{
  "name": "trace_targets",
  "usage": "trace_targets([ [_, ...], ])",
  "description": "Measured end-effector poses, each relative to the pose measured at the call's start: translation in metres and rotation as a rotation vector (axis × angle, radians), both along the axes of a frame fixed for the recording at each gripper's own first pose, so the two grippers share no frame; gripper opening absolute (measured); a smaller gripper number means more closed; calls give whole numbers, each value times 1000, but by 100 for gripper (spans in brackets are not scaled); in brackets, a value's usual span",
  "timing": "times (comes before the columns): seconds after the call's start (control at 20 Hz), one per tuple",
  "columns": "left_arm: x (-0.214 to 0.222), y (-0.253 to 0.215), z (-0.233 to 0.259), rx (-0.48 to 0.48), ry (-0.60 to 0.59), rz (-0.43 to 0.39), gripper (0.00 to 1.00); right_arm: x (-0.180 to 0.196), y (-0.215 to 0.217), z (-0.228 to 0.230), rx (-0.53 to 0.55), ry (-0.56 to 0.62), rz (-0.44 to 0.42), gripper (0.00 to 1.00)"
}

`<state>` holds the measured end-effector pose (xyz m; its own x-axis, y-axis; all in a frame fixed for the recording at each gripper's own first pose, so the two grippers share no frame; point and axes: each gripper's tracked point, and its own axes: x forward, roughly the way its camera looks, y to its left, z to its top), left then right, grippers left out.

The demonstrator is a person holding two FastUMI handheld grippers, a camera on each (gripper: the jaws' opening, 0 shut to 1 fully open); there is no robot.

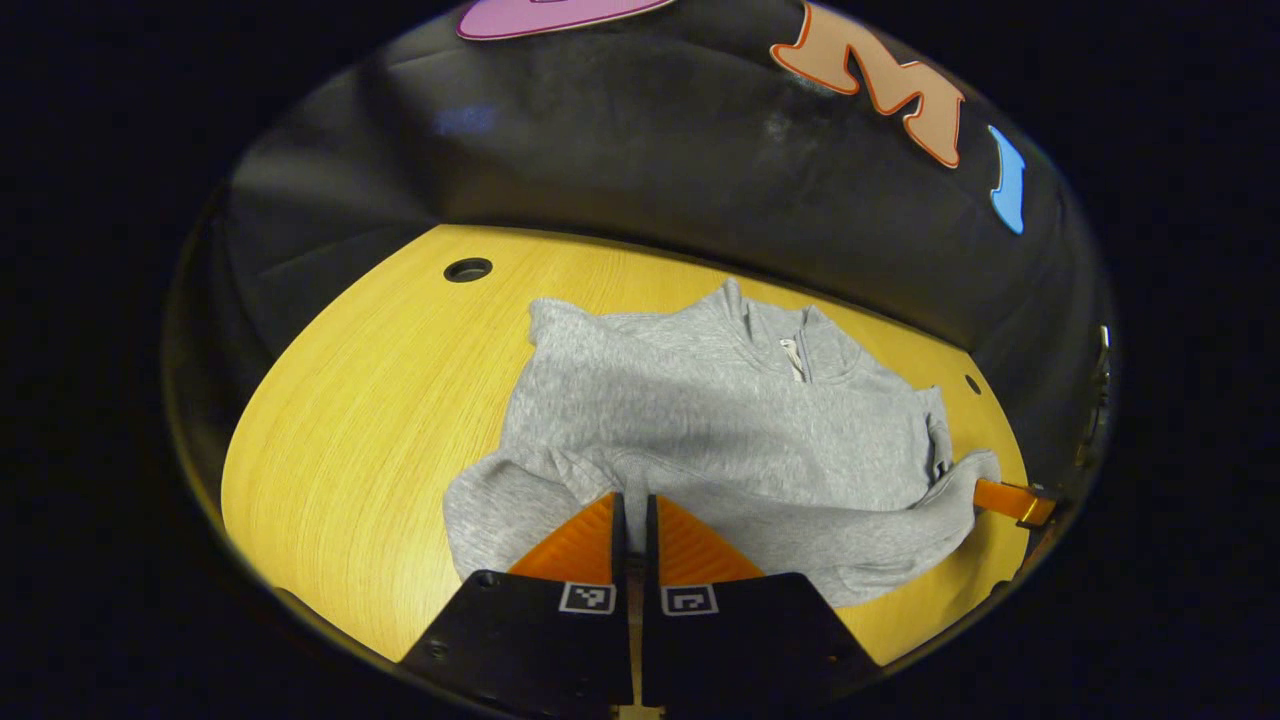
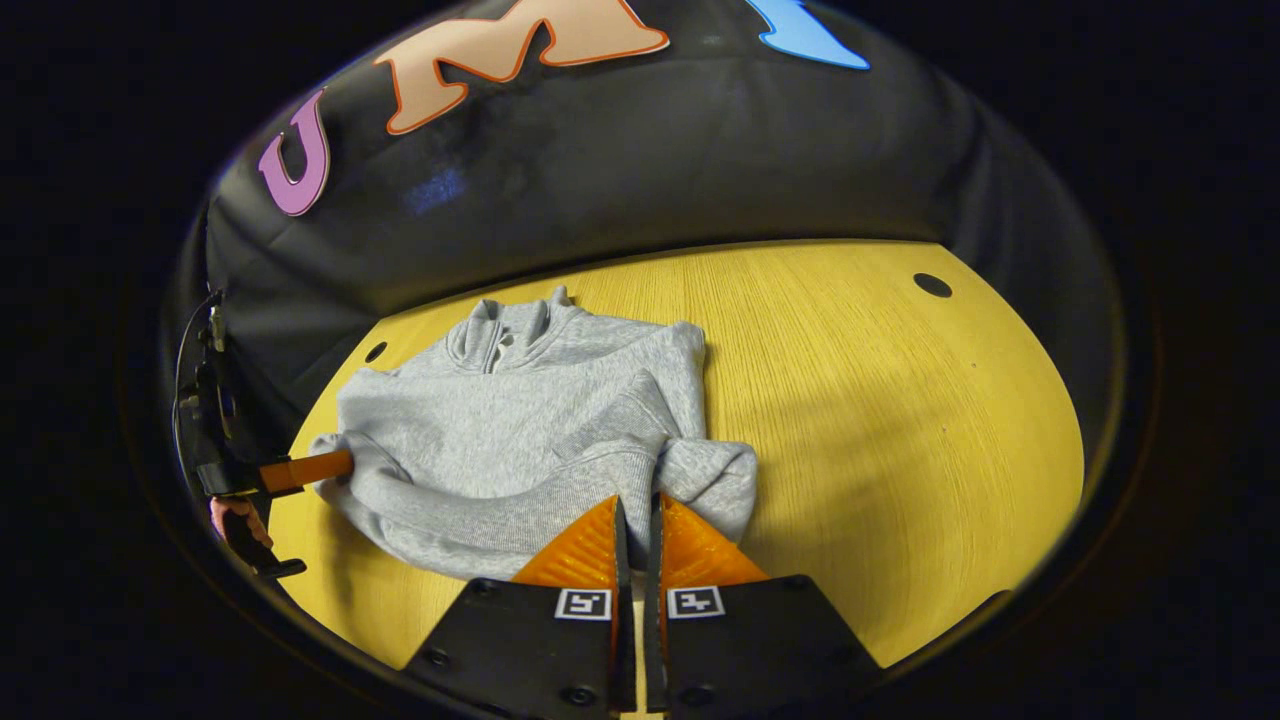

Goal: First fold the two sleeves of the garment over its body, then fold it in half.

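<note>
Already both sleeves look folded in over the body, so as I judge it the first part is done and the fold in half is what remains.

Starting at my left: my left gripper (image 1: 632, 510) has its two fingers pressed nearly together on the near-left corner of the grey fleece pullover with a short zip collar (image 1: 700, 410), pinching the hem there. In the right gripper view I can see that same gripper reaching in from the left edge, a hand (image 2: 240, 525) behind it, its fingers closed on the cloth.

The pullover lies on the yellow wood-grain table (image 1: 380, 420), collar toward the black booth wall and hem toward me. Its near edge is slightly lifted and bunched between my two grips — the cloth sags in a loose band from one corner to the other.

At my right, the right gripper (image 2: 637, 515) is likewise almost shut, nipping the near-right corner where the fabric bulges into a rounded fold. In the left gripper view it shows at the far right edge, its fingers buried in the hem corner.

With both lower corners held, the next move — I reckon — is carrying the hem up and over toward the collar, keeping the tucked sleeves from slipping out.
</note>
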<state>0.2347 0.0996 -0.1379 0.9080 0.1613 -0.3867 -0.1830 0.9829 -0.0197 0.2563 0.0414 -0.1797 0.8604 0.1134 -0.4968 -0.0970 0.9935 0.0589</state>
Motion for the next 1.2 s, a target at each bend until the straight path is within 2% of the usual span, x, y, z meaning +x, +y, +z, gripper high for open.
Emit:
trace_targets([
  [0.15, 2, 8, 10, 85, -2, 10, 14, 1, 3, 7, 54, 29, 3, 14],
  [0.25, 0, 19, 22, 175, -2, 35, 42, 3, 6, 22, 106, 23, 7, 17],
  [0.3, 2, 22, 33, 210, -23, 39, 62, 6, 6, 31, 127, 2, 8, 22],
  [0.35, 3, 26, 46, 235, -48, 45, 72, 9, 7, 43, 148, -24, 12, 34],
  [0.4, 5, 28, 59, 250, -80, 50, 76, 11, 10, 53, 169, -45, 23, 53],
  [0.45, 6, 31, 72, 260, -115, 60, 77, 12, 10, 61, 178, -60, 29, 72],
  [0.5, 6, 33, 85, 264, -148, 71, 81, 12, 10, 69, 175, -80, 32, 84],
  [0.55, 5, 31, 95, 259, -182, 78, 83, 13, 11, 77, 168, -101, 37, 89],
  [0.6, 0, 30, 107, 252, -215, 78, 85, 8, 13, 87, 161, -127, 48, 87],
  [0.65, -8, 29, 120, 245, -247, 74, 86, 3, 14, 95, 149, -151, 58, 98],
  [0.85, -38, 16, 142, 232, -306, 45, 86, -32, 20, 122, 74, -234, 101, 99],
  [0.9, -50, 11, 146, 220, -312, 32, 86, -41, 21, 128, 52, -254, 108, 95],
  [1.0, -79, -2, 155, 173, -330, -3, 87, -68, 27, 141, 24, -292, 134, 99],
  [1.05, -93, -6, 157, 158, -336, -10, 87, -82, 30, 147, 18, -309, 143, 95],
  [1.2, -128, -18, 150, 145, -333, -21, 87, -123, 38, 164, 36, -364, 150, 99],
])
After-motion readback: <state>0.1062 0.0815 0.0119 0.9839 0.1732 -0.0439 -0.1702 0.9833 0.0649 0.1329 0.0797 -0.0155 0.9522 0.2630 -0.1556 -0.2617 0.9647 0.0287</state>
